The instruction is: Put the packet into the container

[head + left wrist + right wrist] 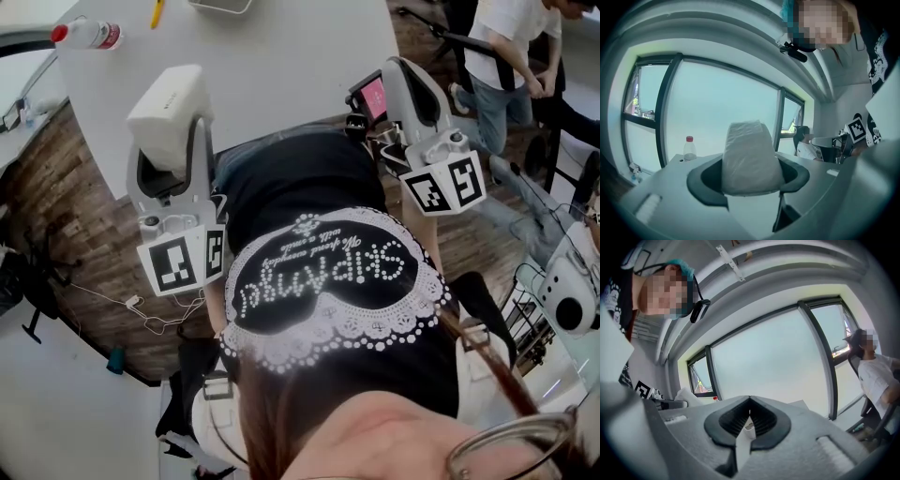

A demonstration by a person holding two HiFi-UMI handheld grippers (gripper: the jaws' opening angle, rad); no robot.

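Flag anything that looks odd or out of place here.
The left hand-held gripper clamps the white packet, yet no container shows in any view. It and the right hand-held gripper, jaws together, aim at the windows rather than the table. Nothing looks spilled or damaged.

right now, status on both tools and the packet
Left tool shut on the packet, up off the table. Right tool shut, empty. No container clearly in sight.
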